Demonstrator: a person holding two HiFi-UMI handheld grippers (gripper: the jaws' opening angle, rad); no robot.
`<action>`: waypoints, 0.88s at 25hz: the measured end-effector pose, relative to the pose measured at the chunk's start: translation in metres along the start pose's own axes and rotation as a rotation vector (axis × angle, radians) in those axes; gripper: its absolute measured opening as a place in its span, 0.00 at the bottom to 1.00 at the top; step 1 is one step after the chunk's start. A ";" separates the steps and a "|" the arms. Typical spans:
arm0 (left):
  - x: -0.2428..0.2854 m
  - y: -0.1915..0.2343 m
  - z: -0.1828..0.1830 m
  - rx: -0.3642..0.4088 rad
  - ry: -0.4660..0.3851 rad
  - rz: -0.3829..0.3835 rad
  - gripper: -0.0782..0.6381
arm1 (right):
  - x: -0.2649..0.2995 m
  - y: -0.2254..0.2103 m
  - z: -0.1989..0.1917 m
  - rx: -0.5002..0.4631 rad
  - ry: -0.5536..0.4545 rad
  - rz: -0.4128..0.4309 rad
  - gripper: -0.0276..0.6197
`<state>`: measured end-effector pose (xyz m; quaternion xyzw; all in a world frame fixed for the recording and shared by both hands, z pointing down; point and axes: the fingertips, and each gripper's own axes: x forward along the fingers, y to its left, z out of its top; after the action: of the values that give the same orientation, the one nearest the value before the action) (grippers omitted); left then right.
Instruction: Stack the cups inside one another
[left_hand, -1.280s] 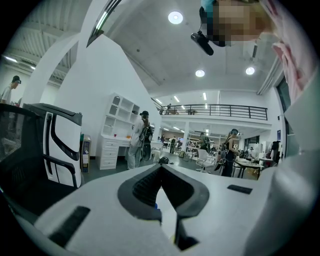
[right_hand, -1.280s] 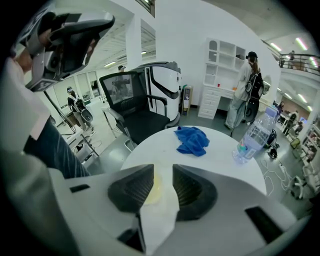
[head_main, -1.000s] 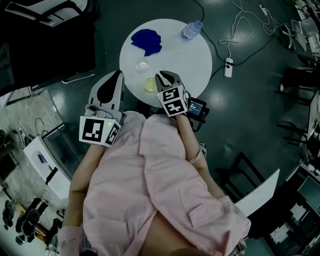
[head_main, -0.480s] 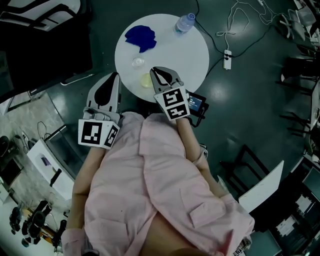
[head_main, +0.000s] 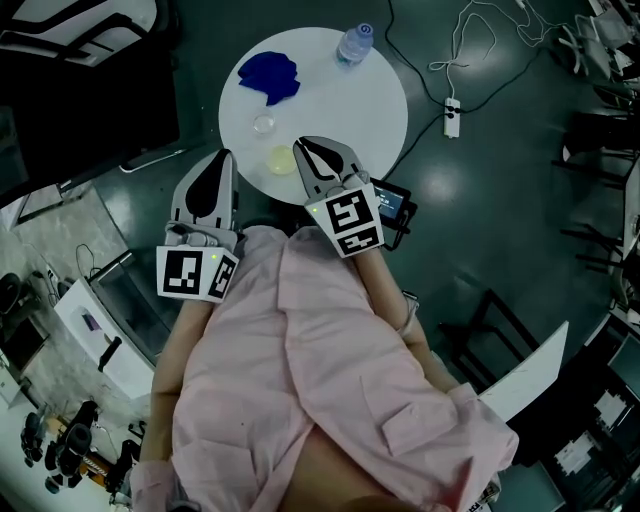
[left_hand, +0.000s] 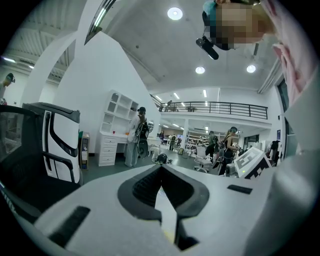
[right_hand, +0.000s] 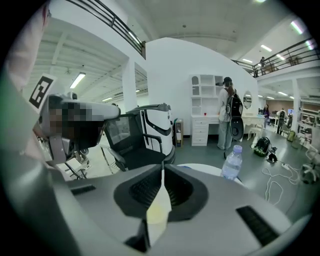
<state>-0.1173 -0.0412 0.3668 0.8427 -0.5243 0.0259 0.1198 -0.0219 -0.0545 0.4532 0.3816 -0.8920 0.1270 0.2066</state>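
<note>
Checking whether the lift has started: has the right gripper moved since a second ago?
Yes. The right gripper has come up toward the head camera: against the round table it now looks longer and larger. Its jaws are shut.

Blue cloth (head_main: 268, 75), yellowish cup (head_main: 282, 160), white table (head_main: 350, 100)

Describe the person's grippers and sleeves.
Both the left gripper and right gripper have pale grey shells with black ribbed pads; each carries a white cube with black square markers and a green light. The person wears a pink long-sleeved coat.
</note>
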 end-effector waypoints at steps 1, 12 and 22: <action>0.001 -0.004 0.000 -0.002 -0.002 -0.001 0.12 | -0.004 0.000 0.003 -0.001 -0.008 0.002 0.10; 0.007 -0.043 0.004 -0.026 -0.058 0.016 0.12 | -0.050 -0.018 -0.003 -0.022 -0.030 0.001 0.10; 0.000 -0.059 -0.004 -0.012 -0.077 0.043 0.12 | -0.082 -0.036 0.001 -0.005 -0.098 -0.049 0.10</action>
<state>-0.0648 -0.0153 0.3605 0.8308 -0.5468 -0.0069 0.1040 0.0557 -0.0275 0.4165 0.4086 -0.8916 0.1010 0.1667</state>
